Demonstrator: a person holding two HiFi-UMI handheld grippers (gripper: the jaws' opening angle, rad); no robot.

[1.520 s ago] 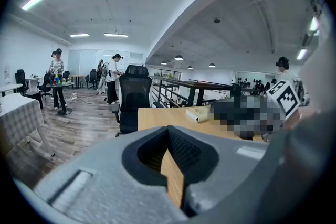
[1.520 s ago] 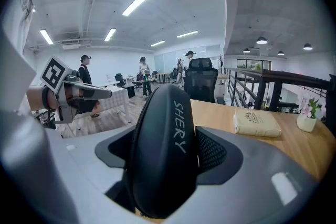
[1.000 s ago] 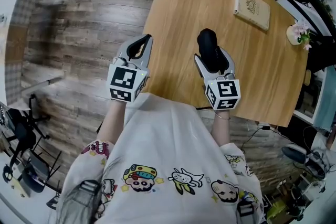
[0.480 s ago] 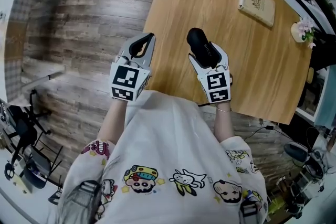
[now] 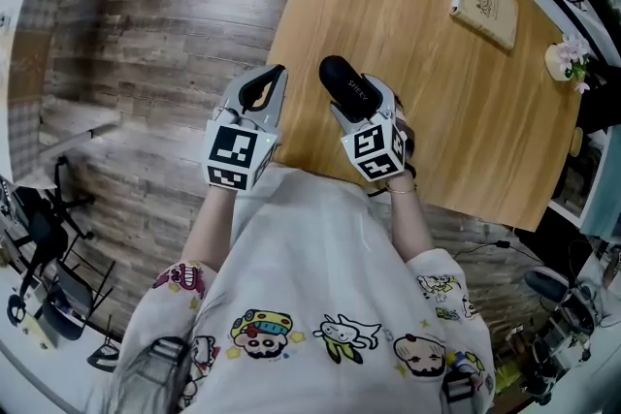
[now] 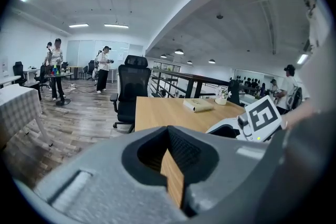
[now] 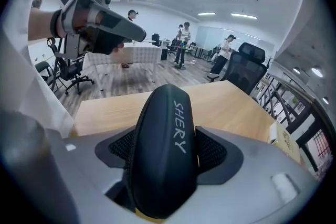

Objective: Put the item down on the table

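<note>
**Head view.** The right claw [image 5: 361, 104] is clamped on a black oval hard-shell case [image 5: 347, 85] with pale lettering on its top. The case sticks out ahead of the claw, over the near left part of the light wooden desk [image 5: 427, 53]. Whether it touches the surface cannot be told from here. The left claw [image 5: 262, 90] hangs just beside the desk's left edge, above the grey-brown plank floor [image 5: 165, 15], with its square-marker cube toward the person. Far across the desk lies a cream rectangular box [image 5: 485, 5], and a small pot of pink flowers [image 5: 566, 60] stands at the far right corner. The person's white cartoon-print shirt [image 5: 310, 305] fills the bottom of the view.

**Left gripper view.** The left claw [image 6: 173, 168] has its jaws pressed together with nothing between them. Beyond it the desk [image 6: 163, 110] stretches away with the cream box [image 6: 198, 106] on it, and a black office chair [image 6: 131, 86] stands at its far end. The right claw [image 6: 247, 123] shows at the right, just over the desk. People stand in the background at the left.

**Right gripper view.** The right claw [image 7: 168, 165] has its jaws squeezed against both sides of the case [image 7: 165, 149], whose lettering reads "SHERY". The case points out over the desk [image 7: 231, 107]. The left claw [image 7: 102, 21] shows at the upper left, held in a hand.
</note>
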